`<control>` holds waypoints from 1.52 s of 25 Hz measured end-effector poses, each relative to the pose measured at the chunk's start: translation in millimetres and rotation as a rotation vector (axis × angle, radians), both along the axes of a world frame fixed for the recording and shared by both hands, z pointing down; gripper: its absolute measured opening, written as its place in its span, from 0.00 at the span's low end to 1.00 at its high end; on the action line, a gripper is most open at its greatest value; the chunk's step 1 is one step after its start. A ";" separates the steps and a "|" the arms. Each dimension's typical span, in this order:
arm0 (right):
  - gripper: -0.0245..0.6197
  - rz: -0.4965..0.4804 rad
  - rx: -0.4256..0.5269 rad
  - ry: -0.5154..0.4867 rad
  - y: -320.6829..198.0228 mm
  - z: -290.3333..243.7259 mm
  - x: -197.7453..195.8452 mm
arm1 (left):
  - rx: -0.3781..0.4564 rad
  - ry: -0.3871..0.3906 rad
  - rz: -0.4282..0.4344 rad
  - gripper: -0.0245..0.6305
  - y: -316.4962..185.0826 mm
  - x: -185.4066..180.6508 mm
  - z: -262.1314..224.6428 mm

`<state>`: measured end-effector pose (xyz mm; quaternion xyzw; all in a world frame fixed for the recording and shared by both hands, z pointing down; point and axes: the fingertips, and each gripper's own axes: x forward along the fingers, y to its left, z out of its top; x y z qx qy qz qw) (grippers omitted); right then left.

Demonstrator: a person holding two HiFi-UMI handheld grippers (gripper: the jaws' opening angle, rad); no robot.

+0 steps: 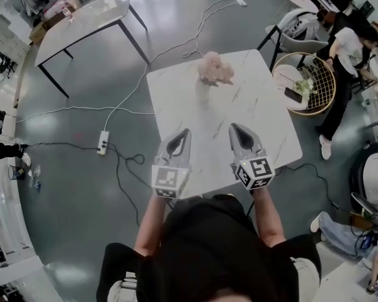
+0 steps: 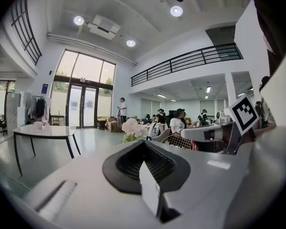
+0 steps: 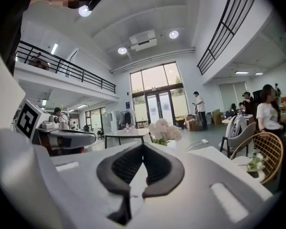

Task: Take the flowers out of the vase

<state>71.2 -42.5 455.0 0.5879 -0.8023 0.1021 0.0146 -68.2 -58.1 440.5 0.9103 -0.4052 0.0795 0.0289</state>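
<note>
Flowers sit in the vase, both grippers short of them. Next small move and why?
Likely carry the right gripper forward toward the flowers, opening its fingers on the way. It and the left gripper are shut and empty at the near edge of the table; the flowers stand untouched in the vase farther across.

No lettering, number or brand can be read anywhere; the left gripper (image 1: 186, 133) and right gripper (image 1: 234, 128) bear only black-and-white square markers: patterns, not words; a small blue sign (image 2: 44, 88) beside the glass doors (image 2: 83, 106) is too small to read.
</note>
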 end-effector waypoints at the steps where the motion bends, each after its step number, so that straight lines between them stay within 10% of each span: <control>1: 0.04 0.011 -0.001 0.002 -3.3 0.7 -2.4 | -0.001 0.001 0.013 0.05 -3.6 -2.0 1.2; 18: 0.05 0.125 -0.036 0.021 -40.8 8.7 -12.4 | -0.030 0.018 0.128 0.05 -54.8 -12.0 15.5; 38: 0.05 -0.026 -0.087 -0.030 -115.4 53.7 11.4 | -0.093 0.018 -0.009 0.05 -101.0 13.2 47.2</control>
